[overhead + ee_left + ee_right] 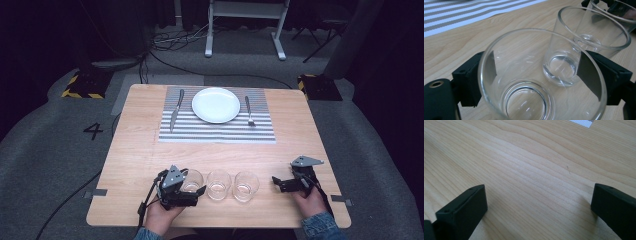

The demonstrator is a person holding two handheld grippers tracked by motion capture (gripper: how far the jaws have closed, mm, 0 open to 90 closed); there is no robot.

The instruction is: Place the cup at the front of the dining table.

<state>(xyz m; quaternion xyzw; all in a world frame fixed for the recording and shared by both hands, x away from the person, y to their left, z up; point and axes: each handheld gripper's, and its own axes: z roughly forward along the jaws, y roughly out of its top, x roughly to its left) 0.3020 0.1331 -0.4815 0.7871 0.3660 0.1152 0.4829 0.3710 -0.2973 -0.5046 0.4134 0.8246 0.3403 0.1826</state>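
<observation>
Glasses, three in a row near the front edge of the bench point(130, 150), all empty and upright. Left tool point(192, 188) is at the left glass point(191, 181), jaws on either side of it; in the left gripper view both pads sit against the wall of that glass point(534, 75), so I read it as gripped, glass base on the wood, not lifted yet. Middle glass point(218, 184) just beside it, right glass point(246, 186) next along, neither touched. Right tool point(278, 183) rests near the front right corner, jaws spread wide with bare wood between them, holding nothing.

Place setting at the far side: striped mat point(216, 131) with white plate point(216, 105) in its middle, knife point(176, 109) on the mat's left part, fork point(249, 111) on its right part. No glass on or beside the mat.

Progress, my guess: early. Grasp on first glass looks made; lifting and carrying it toward the setting is left, and the other two glasses are untouched
</observation>
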